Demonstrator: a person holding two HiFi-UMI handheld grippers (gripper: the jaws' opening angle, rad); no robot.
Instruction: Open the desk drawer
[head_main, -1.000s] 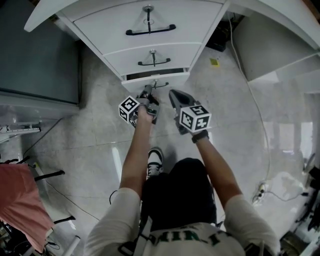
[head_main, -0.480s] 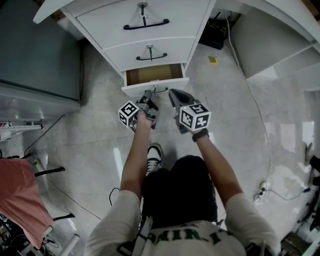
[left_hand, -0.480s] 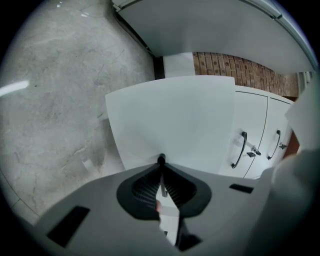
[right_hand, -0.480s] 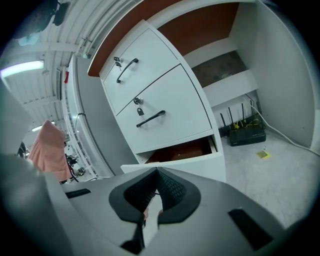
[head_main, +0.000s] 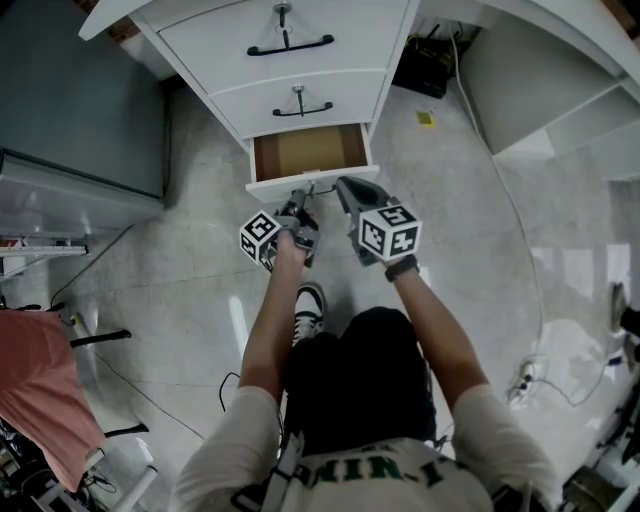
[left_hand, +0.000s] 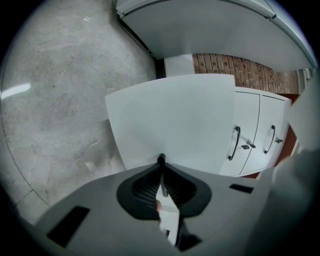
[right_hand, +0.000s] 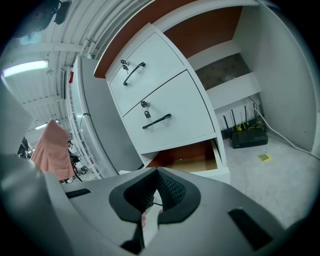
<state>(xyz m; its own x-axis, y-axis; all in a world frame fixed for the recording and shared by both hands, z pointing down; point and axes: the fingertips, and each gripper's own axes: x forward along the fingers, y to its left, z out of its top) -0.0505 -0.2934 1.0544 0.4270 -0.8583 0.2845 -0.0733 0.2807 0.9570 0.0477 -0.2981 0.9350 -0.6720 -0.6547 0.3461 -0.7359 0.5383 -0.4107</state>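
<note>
The white desk has three stacked drawers. Its bottom drawer (head_main: 311, 154) is pulled out, so the brown wooden inside shows. My left gripper (head_main: 303, 199) is shut on the thin black handle (head_main: 318, 189) at the middle of that drawer's white front (left_hand: 175, 120). In the left gripper view the handle (left_hand: 160, 160) sits right at the closed tips of the left gripper (left_hand: 160, 169). Just right of it, my right gripper (head_main: 346, 192) is shut and holds nothing. The right gripper view looks over the right gripper (right_hand: 156, 176) at the open drawer (right_hand: 192, 156).
The middle drawer (head_main: 300, 100) and top drawer (head_main: 290, 40) are closed, each with a key. A black router (right_hand: 248, 135) and a yellow slip (head_main: 428, 119) lie on the floor under the desk. A white cable (head_main: 510, 210) runs right. My shoe (head_main: 311, 315) is below the grippers.
The bottom drawer has slid out from a narrow slit to well open. My left gripper came back toward me with the handle. The right gripper stayed about where it was.
</note>
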